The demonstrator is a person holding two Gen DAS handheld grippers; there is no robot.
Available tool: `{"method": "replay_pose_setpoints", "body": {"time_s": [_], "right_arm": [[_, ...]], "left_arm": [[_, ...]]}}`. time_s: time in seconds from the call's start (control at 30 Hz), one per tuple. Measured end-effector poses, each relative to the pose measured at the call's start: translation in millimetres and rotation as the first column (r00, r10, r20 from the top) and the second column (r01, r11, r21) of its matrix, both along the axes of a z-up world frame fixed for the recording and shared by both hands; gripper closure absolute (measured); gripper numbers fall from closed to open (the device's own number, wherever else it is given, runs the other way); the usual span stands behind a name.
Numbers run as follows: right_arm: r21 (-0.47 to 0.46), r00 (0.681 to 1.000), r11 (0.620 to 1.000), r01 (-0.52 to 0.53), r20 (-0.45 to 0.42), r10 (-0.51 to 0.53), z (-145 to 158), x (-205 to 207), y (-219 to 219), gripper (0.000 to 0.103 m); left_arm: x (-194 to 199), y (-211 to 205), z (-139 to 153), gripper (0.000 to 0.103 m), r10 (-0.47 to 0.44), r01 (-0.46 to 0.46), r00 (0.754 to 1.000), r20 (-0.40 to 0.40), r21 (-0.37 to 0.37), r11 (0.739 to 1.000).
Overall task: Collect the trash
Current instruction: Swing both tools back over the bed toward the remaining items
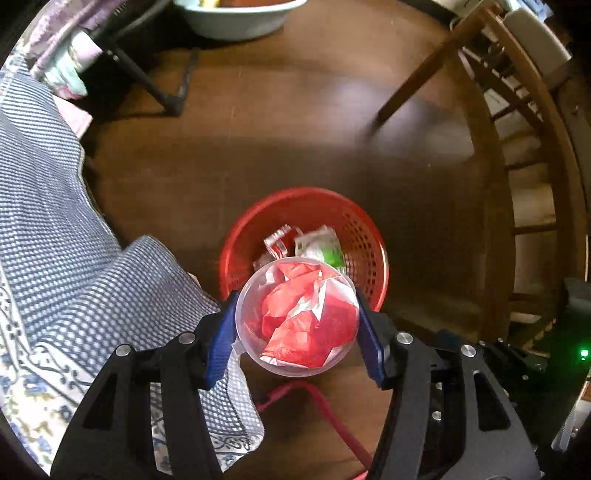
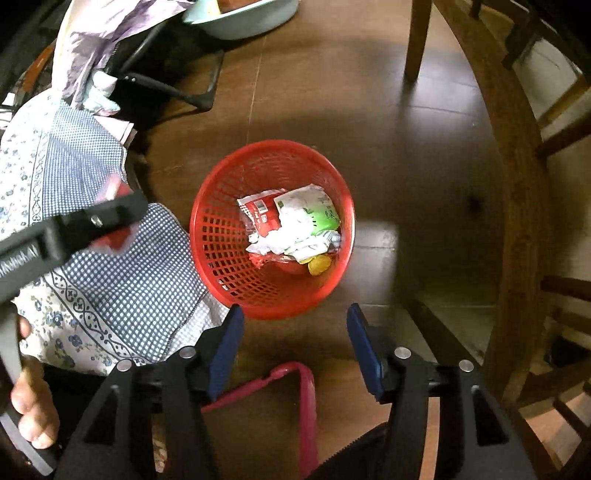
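My left gripper point(image 1: 297, 325) is shut on a clear plastic cup point(image 1: 295, 363) stuffed with crumpled red and white paper point(image 1: 303, 314). It holds the cup above the near rim of a red mesh basket point(image 1: 364, 236) on the brown floor. The basket point(image 2: 221, 229) holds several wrappers point(image 2: 295, 221), white paper and a yellow lid. My right gripper point(image 2: 293, 332) is open and empty, just short of the basket's near rim. The left gripper's body point(image 2: 70, 229) shows blurred at the left of the right wrist view.
A blue checked cloth point(image 1: 55, 221) hangs at the left, close to the basket. A wooden chair point(image 1: 517, 166) stands at the right. A pale basin point(image 1: 236, 18) and a black frame point(image 1: 155, 85) are at the back. A pink stool frame point(image 2: 306, 406) lies below my right gripper.
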State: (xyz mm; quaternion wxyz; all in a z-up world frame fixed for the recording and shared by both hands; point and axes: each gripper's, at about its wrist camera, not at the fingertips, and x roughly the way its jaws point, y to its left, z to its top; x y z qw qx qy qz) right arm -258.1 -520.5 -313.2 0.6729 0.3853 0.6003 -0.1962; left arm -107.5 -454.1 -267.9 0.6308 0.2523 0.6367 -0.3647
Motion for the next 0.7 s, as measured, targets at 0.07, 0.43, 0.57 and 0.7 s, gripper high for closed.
{"method": "replay_pose_setpoints", "body": {"time_s": [0.07,0.43,0.57,0.7], "right_arm": [[0.008,1.0,1.0,-0.012,0.001,0.012,-2,2,2,0.046],[0.01,0.998,0.998,-0.063,-0.019,0.063,3,1,13,0.046],[-0.001,0.997,0.998,-0.069,-0.029,0.069,10,-5,16,0.046],[-0.025,0.997,0.997,-0.07,-0.028,0.069,23,-9,15,0.046]], "left_arm": [[-1,0,-4,0.045,-0.006,0.006,1.0,-0.004,0.013,1.0],[-4,-3,7,0.027,0.008,-0.008,1.0,-0.008,-0.007,1.0],[-5,-1,11,0.019,0.009,-0.009,1.0,0.025,0.008,1.0],[-4,3,33,0.018,0.029,-0.028,0.996,0.078,-0.015,1.0]]}}
